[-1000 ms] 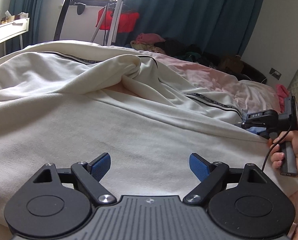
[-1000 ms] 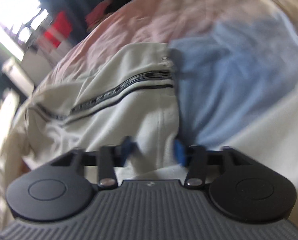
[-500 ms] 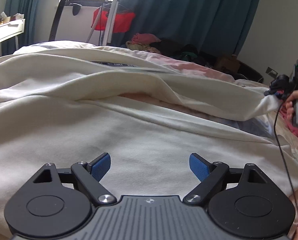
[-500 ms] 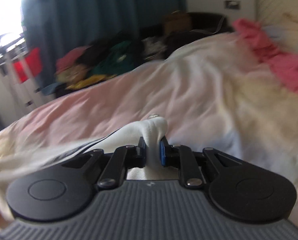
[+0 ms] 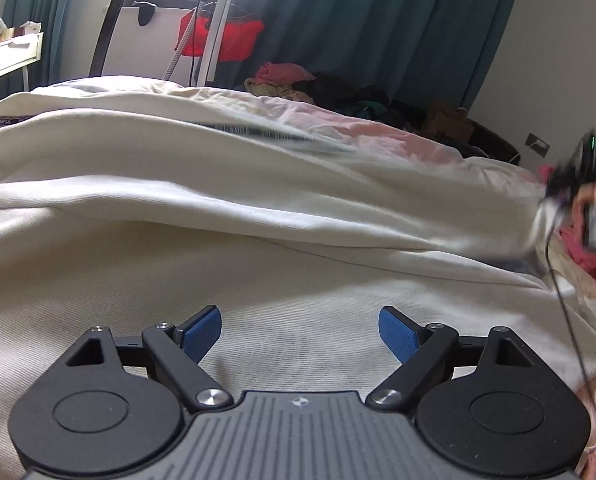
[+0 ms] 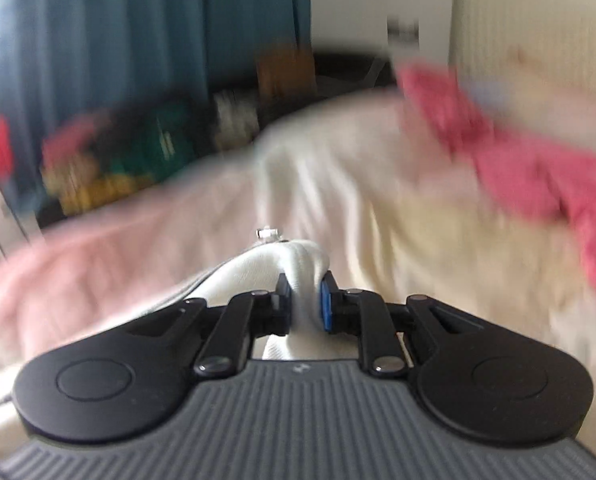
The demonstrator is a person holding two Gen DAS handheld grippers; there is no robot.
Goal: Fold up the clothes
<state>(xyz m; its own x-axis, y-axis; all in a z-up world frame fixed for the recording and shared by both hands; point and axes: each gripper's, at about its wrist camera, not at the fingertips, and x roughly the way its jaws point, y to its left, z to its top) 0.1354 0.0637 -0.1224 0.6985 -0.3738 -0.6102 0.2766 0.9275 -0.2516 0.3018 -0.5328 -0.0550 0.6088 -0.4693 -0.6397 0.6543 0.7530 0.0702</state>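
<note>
A cream-white garment [image 5: 218, 208] with a dark striped band lies spread across the bed. My left gripper [image 5: 300, 332] is open and empty, low over the near part of the cloth. My right gripper [image 6: 304, 300] is shut on a bunched corner of the cream garment [image 6: 298, 256] and holds it above the bed. In the left wrist view the right gripper [image 5: 570, 184] shows blurred at the far right, with the garment's edge stretched toward it.
A pink and cream bedsheet [image 6: 418, 240] covers the bed. A pink-red cloth [image 6: 538, 168] lies at the right. A clothes pile [image 5: 338, 92] sits by the teal curtains [image 5: 378, 20]. A stand with a red bag [image 5: 218, 40] is by the window.
The right gripper closed on the garment's corner, lifted it and pulled it to the right, straightening the upper fold. The left gripper stayed open and almost still.
</note>
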